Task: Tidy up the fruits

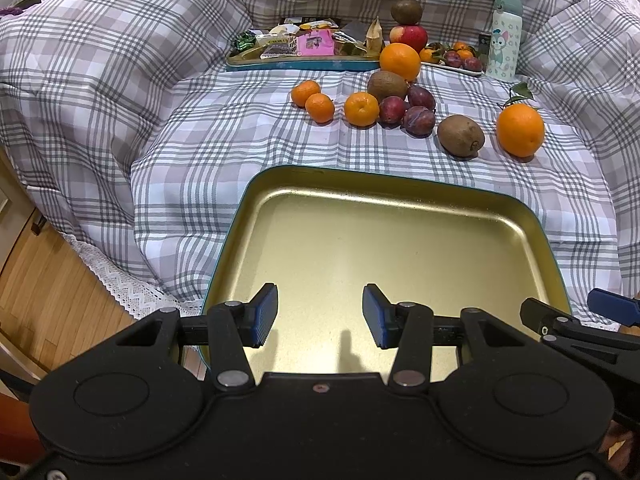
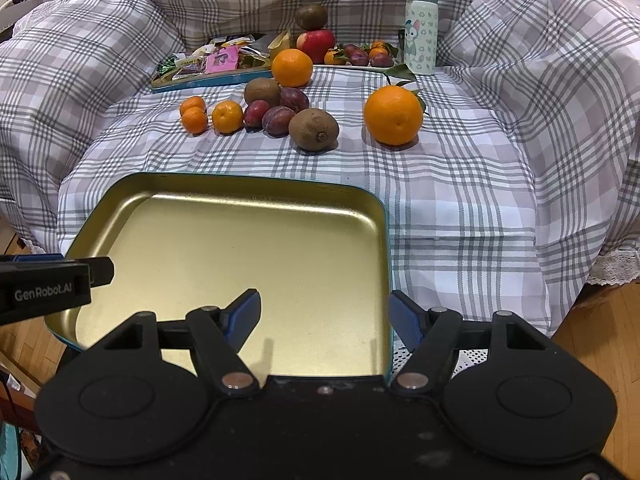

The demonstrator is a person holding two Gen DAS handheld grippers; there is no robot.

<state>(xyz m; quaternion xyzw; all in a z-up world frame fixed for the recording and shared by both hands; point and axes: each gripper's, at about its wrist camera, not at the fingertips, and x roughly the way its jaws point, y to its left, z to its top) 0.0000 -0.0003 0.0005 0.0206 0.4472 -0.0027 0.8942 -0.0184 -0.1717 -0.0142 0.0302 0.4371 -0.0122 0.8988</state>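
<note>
Fruit is lying loose on the checked cloth, well beyond the empty gold tray; sorting is not yet begun. I am holding left tongs and right tongs apart, gripping nothing.

checked cloth, snack tray, cartoon bottle.

Home setting, grey-and-white checked cotton cloth draped ahead of both grippers, honey-coloured wooden plank floor below left, pale-green cartoon-printed drinks bottle far ahead, teal snack tin beside it
</note>
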